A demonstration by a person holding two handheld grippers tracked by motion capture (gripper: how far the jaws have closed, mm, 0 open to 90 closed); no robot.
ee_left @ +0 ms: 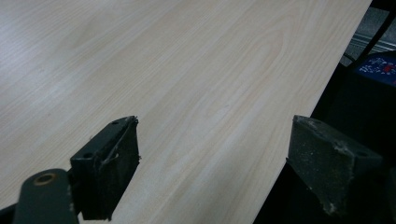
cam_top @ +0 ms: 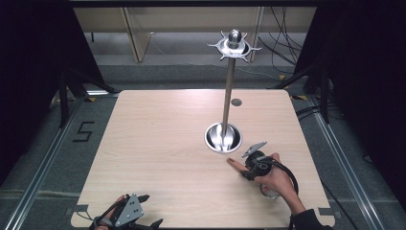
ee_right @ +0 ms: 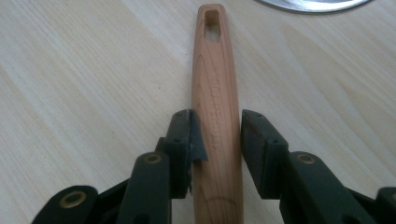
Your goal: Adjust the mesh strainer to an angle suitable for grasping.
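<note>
wooden handle (ee_right: 217,121) lies flat on the pale worktop (ee_right: 93,70) and runs straight up between the two black jaws of the right claw (ee_right: 217,140). in the right gripper view the jaws sit tight against both sides of the handle, so this claw is clenched on it. the handle is light reddish wood with faint lettering pressed along it and a small slotted hole near its far tip. just beyond that tip shows the curved rim of a shiny metal base (ee_right: 313,4). in the high view the right claw (cam_top: 244,165) is held by a person's hand near the right front of the worktop (cam_top: 158,143), and the tip of the wooden handle (cam_top: 233,163) pokes out toward the round metal base (cam_top: 223,137) close by. a tall metal pole (cam_top: 229,93) rises from that base to a spiked ring at its top. the left claw (cam_top: 143,211) rests at the near left edge of the worktop, well apart from the handle. in the left gripper view its jaws stand wide apart, released, with bare worktop between them.
</note>
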